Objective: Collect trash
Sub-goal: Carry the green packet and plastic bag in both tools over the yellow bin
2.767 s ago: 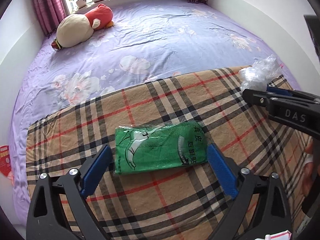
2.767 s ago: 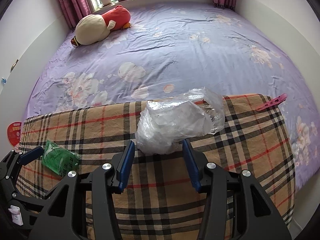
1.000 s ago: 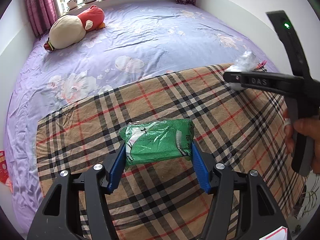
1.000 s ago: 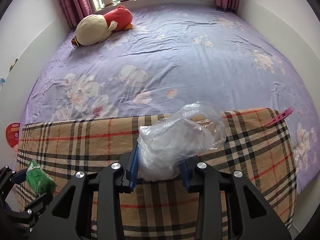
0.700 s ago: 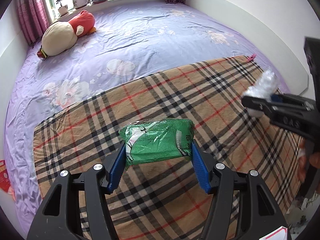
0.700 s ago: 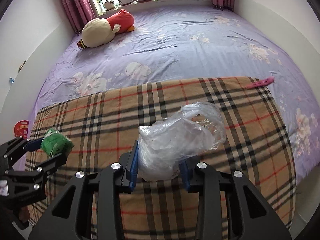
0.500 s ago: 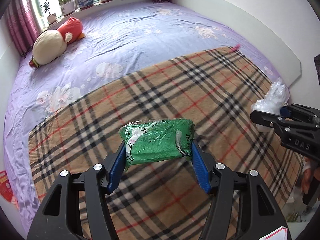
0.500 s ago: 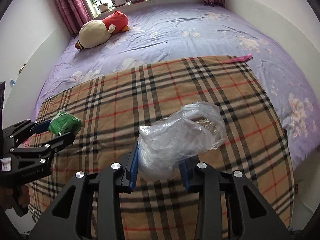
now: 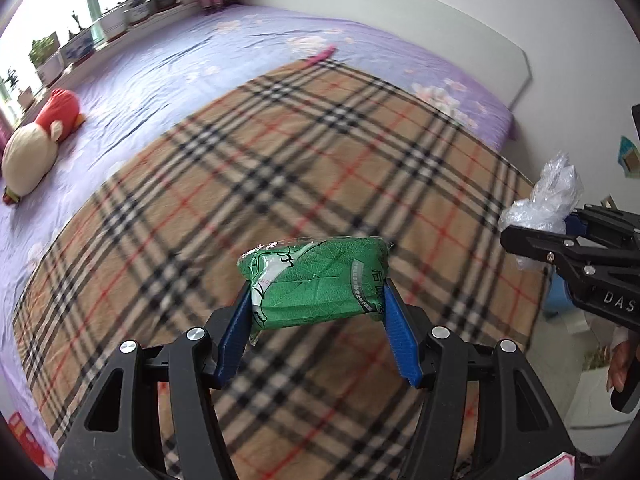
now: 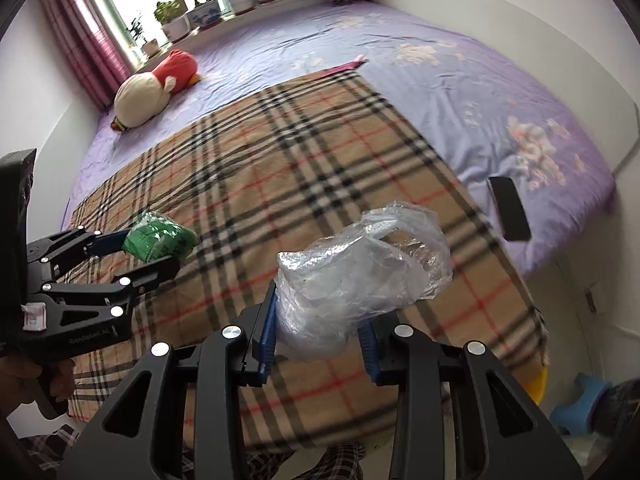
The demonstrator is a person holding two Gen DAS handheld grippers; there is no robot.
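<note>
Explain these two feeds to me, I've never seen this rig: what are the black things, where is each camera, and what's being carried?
There is no robot arm here. A person holds a pair of black tongs in each hand, and each pair carries a wide-angle camera looking along its blue fingers. In the left feed, the left tongs are shut on a green packet. In the right feed, the right tongs are shut on a crumpled clear plastic bag. Each feed also shows the other pair off to one side. Below is a plaid blanket on a purple bedsheet, with a plush toy and a dark phone lying there.
</note>
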